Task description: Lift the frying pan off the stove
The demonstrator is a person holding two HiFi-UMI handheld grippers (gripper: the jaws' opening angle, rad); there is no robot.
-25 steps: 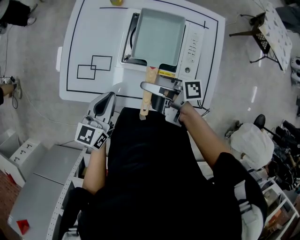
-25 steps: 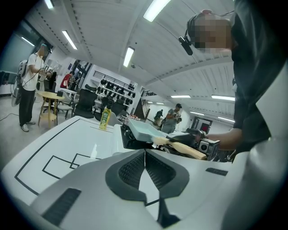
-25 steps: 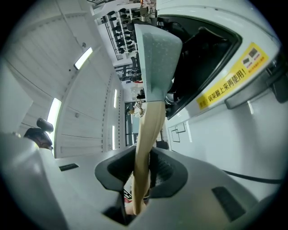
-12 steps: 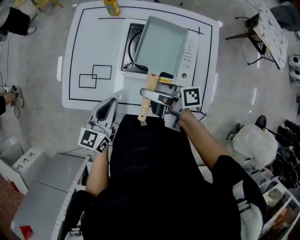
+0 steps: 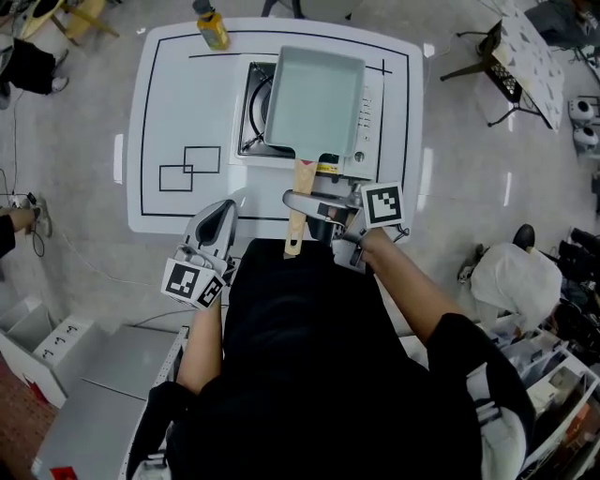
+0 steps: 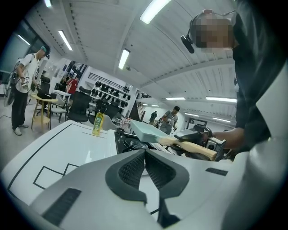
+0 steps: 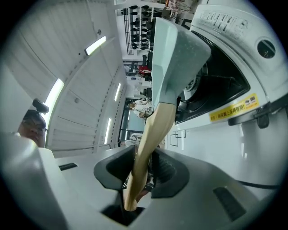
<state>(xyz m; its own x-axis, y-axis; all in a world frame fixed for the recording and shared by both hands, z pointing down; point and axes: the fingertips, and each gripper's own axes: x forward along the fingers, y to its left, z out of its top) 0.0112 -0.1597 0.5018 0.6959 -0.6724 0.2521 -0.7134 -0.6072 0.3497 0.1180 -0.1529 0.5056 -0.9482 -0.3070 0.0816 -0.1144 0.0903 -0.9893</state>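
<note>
The right claw [image 7: 143, 167] is clamped on the light wooden handle [image 7: 150, 134] of the pan, a ribbed pad pressing on each side a little way up from the handle's free end. Its jaws have just been easing slightly wider, but the handle sits between them and they grip it. Seen from above, this claw reaches in crossways from the person's right, just off the front edge of the white surface [image 5: 178, 94].

Past the grip, the handle runs up to the pale grey-green rectangular frying pan [image 5: 314, 98]. The pan hangs over the white tabletop stove [image 5: 372, 112] and covers most of the burner well, with a strip of black grate showing at its left.

The left claw [image 6: 145, 161] has its jaws together with nothing in them. It waits at the near edge of the surface, to the left of the handle and well clear of the pan.

As I judge it, the lift is largely done. From the left claw's side there is a gap between the pan's base and the black burner below, so the pan is carried by its handle alone. What may remain is raising it higher or carrying it away, since it is directly above the stove.

The pan is shallow and straight-walled, empty and clean inside, and finely speckled on its underside. It sits about level.

A yellow bottle [image 5: 212, 28] stands at the far edge of the surface, well apart from all this.
</note>
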